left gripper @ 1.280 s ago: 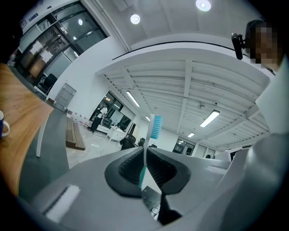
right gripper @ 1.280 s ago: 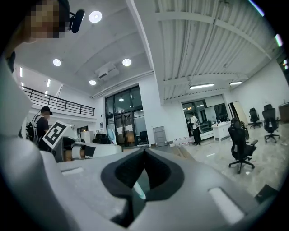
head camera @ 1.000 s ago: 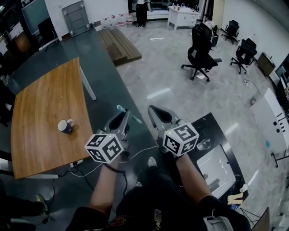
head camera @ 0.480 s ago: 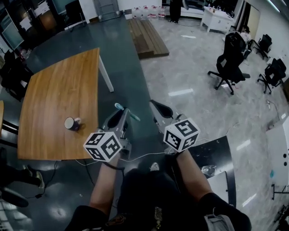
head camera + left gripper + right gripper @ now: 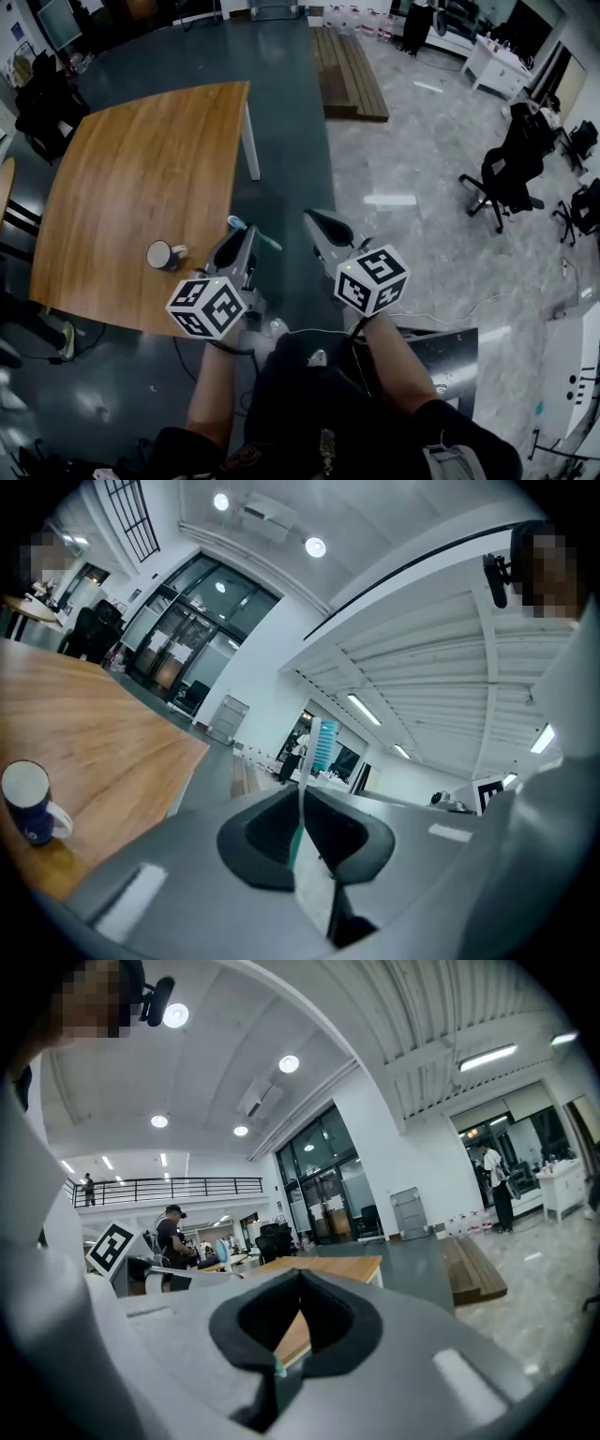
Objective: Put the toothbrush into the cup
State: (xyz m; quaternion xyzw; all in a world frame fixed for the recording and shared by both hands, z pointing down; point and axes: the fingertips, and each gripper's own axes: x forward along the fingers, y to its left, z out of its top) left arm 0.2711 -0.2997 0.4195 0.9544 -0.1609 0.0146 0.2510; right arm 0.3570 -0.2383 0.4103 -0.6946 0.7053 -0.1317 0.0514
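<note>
A dark blue cup (image 5: 161, 254) with a white inside stands near the front edge of the wooden table (image 5: 141, 169); it also shows low on the left in the left gripper view (image 5: 28, 804). My left gripper (image 5: 244, 236) hovers off the table's right front corner, just right of the cup, shut on a white and teal toothbrush (image 5: 269, 243). The toothbrush (image 5: 322, 747) sticks up between the jaws, bristles on top. My right gripper (image 5: 315, 219) is beside it over the floor, jaws shut with nothing in them (image 5: 298, 1277).
The table's white leg (image 5: 250, 142) stands just beyond the grippers. A wooden platform (image 5: 352, 75) lies on the floor behind. Black office chairs (image 5: 506, 178) stand at the right, more dark chairs (image 5: 47, 103) at the far left. A black case (image 5: 450, 342) lies at my lower right.
The view has swung toward the table. Both grippers have travelled left with it, so the cup and table corner now lie close to the left gripper. The toothbrush stays gripped.
</note>
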